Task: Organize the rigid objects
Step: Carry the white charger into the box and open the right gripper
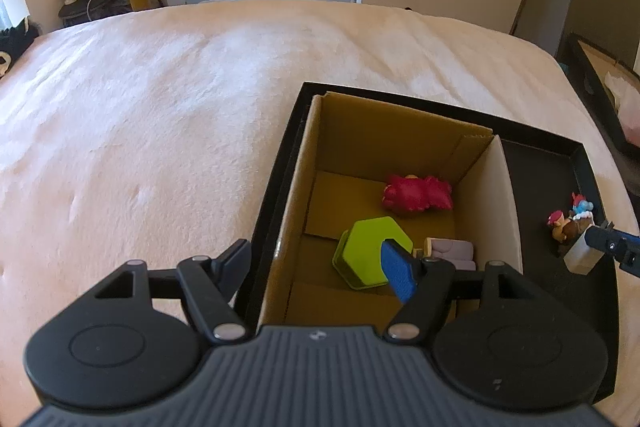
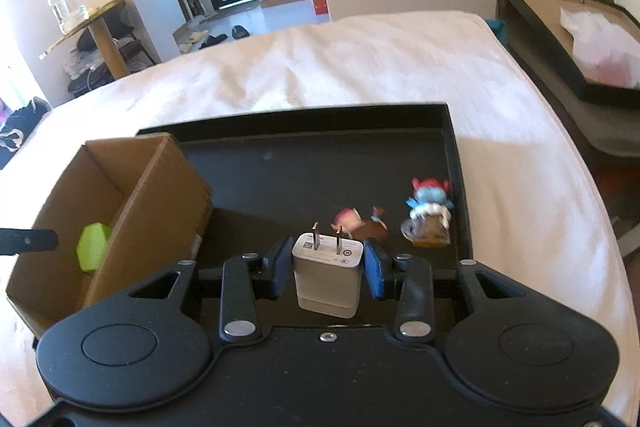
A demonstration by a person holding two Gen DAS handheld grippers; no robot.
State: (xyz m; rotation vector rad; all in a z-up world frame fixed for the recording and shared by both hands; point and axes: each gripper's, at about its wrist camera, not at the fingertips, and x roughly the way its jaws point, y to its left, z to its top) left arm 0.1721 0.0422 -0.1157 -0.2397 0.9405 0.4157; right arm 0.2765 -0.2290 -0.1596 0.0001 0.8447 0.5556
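The right claw [image 2: 327, 267] is clamped on a white charger plug [image 2: 326, 273], its blue pads [image 2: 374, 273] pressing the plug's two sides, the two metal prongs sticking up toward twelve o'clock. The plug sits dead centre between the fingers, raised clear of the floor of the black tray [image 2: 280, 171] below it. Just past the plug, at about one o'clock, a small pink-and-brown figurine [image 2: 362, 223] lies on the tray, and farther out toward two o'clock a blue-and-red figurine [image 2: 430, 213] stands upright near the tray's right wall. At about nine o'clock stands a cardboard box [image 2: 160, 195] with a lime-green hexagon block [image 2: 93, 247] inside it.

The left claw [image 1: 320, 267] hangs wide open over that cardboard box [image 1: 400, 139], holding nothing; one finger is outside the box's left wall, the other, blue-padded [image 1: 398, 273], is above the box's inside. Just beyond that pad, at about twelve o'clock, lies the green hexagon block [image 1: 370, 251], with a small grey sofa toy [image 1: 452, 251] beside it at two o'clock and a red toy [image 1: 416, 193] farther back near the far wall. The tray rests on a white bed [image 1: 180, 99].
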